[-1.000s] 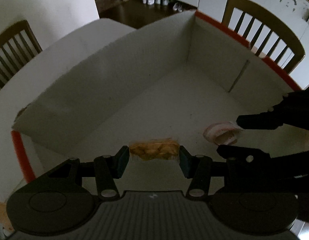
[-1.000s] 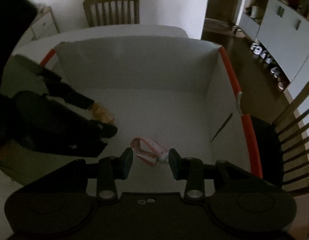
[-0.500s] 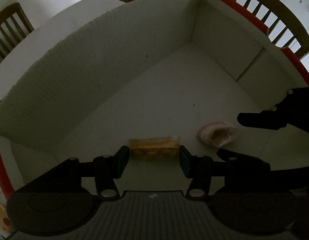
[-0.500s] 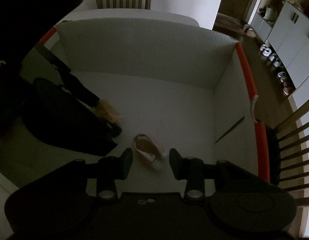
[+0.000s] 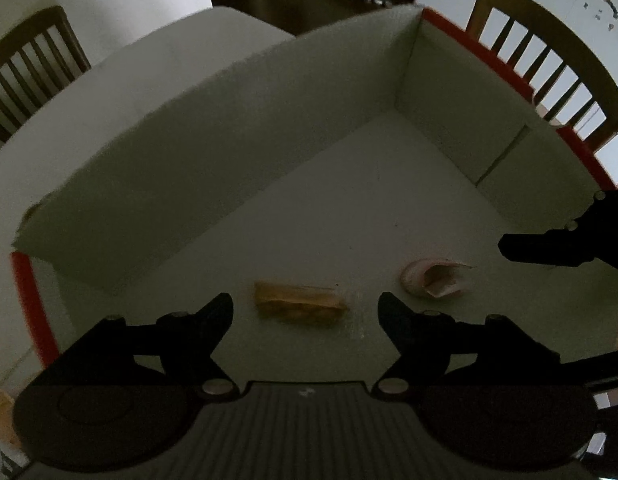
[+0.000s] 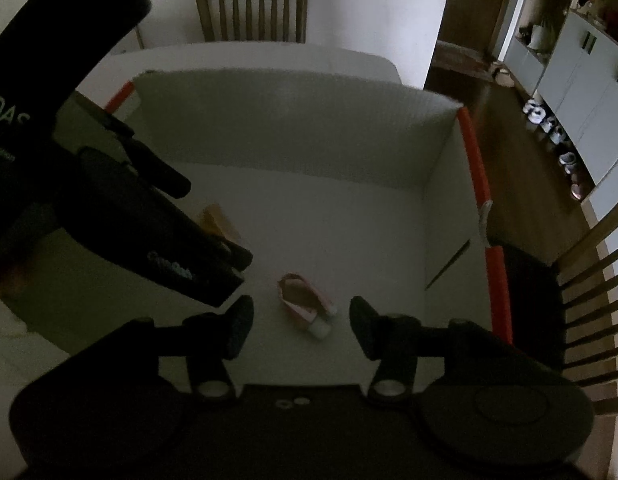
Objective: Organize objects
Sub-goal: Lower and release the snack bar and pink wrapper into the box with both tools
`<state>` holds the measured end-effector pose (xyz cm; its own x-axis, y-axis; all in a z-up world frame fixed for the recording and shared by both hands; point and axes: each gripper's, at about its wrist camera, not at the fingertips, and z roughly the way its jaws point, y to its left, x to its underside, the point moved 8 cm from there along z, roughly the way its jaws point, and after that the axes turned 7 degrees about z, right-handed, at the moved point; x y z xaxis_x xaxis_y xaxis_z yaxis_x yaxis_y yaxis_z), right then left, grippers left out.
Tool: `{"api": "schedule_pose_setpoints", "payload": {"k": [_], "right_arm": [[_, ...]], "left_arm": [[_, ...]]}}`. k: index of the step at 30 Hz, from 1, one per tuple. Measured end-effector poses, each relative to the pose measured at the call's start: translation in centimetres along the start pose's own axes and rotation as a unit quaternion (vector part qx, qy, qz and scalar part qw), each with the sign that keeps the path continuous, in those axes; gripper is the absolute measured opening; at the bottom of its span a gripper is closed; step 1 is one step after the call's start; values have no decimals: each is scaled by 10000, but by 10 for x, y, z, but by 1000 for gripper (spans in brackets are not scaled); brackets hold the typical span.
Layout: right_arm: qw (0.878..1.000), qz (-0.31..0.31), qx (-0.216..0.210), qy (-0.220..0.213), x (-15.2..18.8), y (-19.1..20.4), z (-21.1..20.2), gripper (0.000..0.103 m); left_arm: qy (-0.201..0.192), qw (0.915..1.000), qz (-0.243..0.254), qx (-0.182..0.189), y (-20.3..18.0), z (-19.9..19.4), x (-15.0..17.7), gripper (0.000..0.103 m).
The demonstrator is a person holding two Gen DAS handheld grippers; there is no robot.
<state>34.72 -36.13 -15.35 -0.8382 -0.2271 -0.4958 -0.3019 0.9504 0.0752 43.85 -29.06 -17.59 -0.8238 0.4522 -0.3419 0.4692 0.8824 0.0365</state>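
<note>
An orange snack packet (image 5: 299, 304) lies on the floor of a white box (image 5: 197, 160) with red-edged flaps. My left gripper (image 5: 305, 312) is open above it, fingers apart on either side, not touching. A pink crumpled wrapper (image 5: 431, 278) lies to its right. In the right wrist view my right gripper (image 6: 299, 322) is open over the pink wrapper (image 6: 303, 304), apart from it. The orange packet (image 6: 219, 220) shows partly behind the left gripper's body (image 6: 149, 232).
The box's walls (image 6: 293, 136) stand high on the far and right sides. The box sits on a white table (image 5: 157, 60). Wooden chairs (image 5: 549, 64) stand around it; another is behind the table (image 6: 251, 12). Shoes lie on the dark floor (image 6: 549, 124).
Both grippers opened and let go: the orange packet and the pink wrapper now lie on the box floor. Both grippers have lifted back a little.
</note>
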Motion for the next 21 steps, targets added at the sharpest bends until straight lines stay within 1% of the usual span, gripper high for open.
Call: {"api": "schedule_pose_setpoints", "payload": {"k": [1, 2, 3, 6, 11, 14, 18, 19, 21], "right_arm": [[10000, -3, -9, -30, -3, 2, -4, 55], [10000, -3, -18, -72, -4, 2, -8, 62], [9999, 6, -15, -124, -4, 2, -11, 65], [9996, 23, -101, -261, -7, 5, -23, 66], [9988, 31, -166, -453, -9, 10, -44, 67], [9980, 94, -198, -590, -10, 12, -57, 72], [9966, 174, -270, -754, -7, 19, -77, 75], [9963, 196, -273, -788, -4, 26, -81, 75], [9957, 239, -296, -846, -2, 32, -88, 76]], "left_arm": [[-59, 10000, -12, -8, -1, -3, -1, 79], [-120, 9999, -25, -12, 0, -10, 0, 79], [-186, 9998, -45, -26, 0, -16, 1, 79], [-404, 9991, -128, -50, 2, -32, -2, 79], [-799, 9964, -288, -37, 7, -63, 9, 79], [-1048, 9937, -394, 13, 16, -94, 20, 79], [-1381, 9889, -533, 85, 17, -119, 33, 79], [-1461, 9877, -541, 103, 17, -127, 38, 79], [-1627, 9853, -526, 52, 18, -138, 46, 79]]}}
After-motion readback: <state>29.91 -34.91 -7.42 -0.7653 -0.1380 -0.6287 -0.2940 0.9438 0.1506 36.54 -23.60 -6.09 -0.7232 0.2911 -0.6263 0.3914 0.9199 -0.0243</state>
